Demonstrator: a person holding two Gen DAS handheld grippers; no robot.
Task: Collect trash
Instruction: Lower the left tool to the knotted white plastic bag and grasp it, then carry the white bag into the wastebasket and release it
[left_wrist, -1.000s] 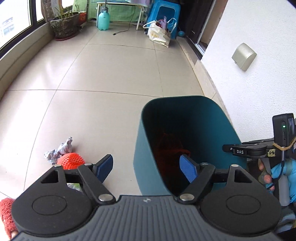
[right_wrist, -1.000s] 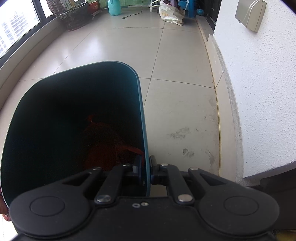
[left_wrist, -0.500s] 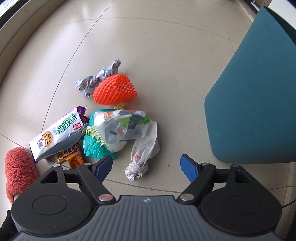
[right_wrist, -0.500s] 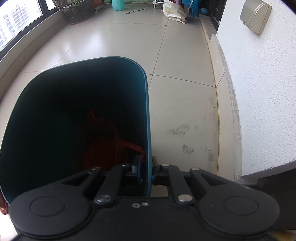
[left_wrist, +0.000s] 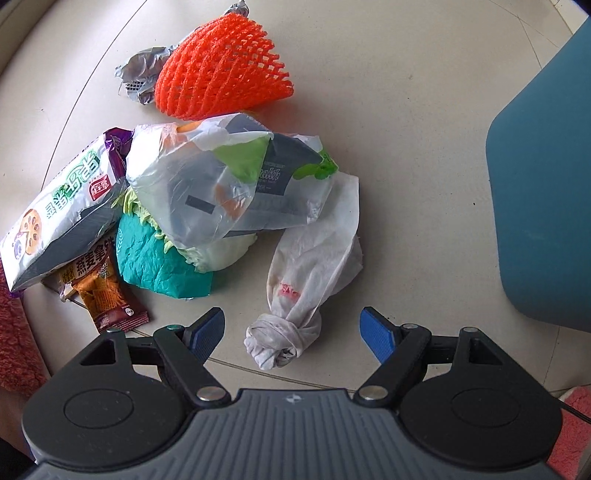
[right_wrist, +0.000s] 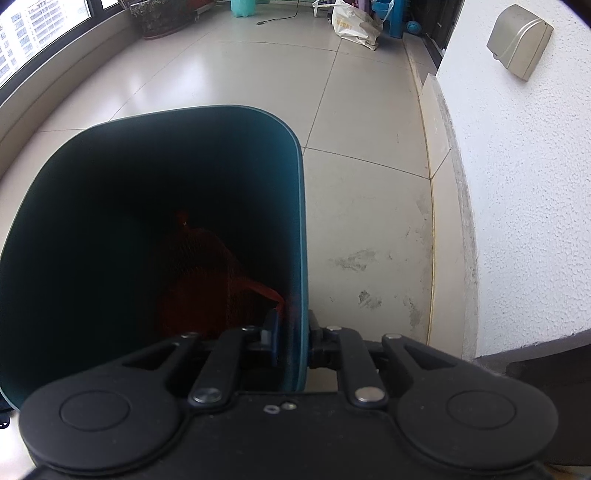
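The left gripper (left_wrist: 291, 330) hangs spread wide over the floor (left_wrist: 406, 122), its blue pads (left_wrist: 207, 328) flanking the knot of a tied white bag (left_wrist: 310, 280) without touching it. At 11 o'clock from the knot lies a clear plastic bag (left_wrist: 229, 184) over a teal wrapper (left_wrist: 155, 266); at 9 o'clock, a brown snack packet (left_wrist: 107, 295) and a white-green snack bag (left_wrist: 59, 221). An orange foam net (left_wrist: 221, 70) sits at 12 o'clock. The right gripper (right_wrist: 291, 343) pinches the teal bin (right_wrist: 301, 258) by its right-hand rim; red mesh (right_wrist: 207, 280) lies inside.
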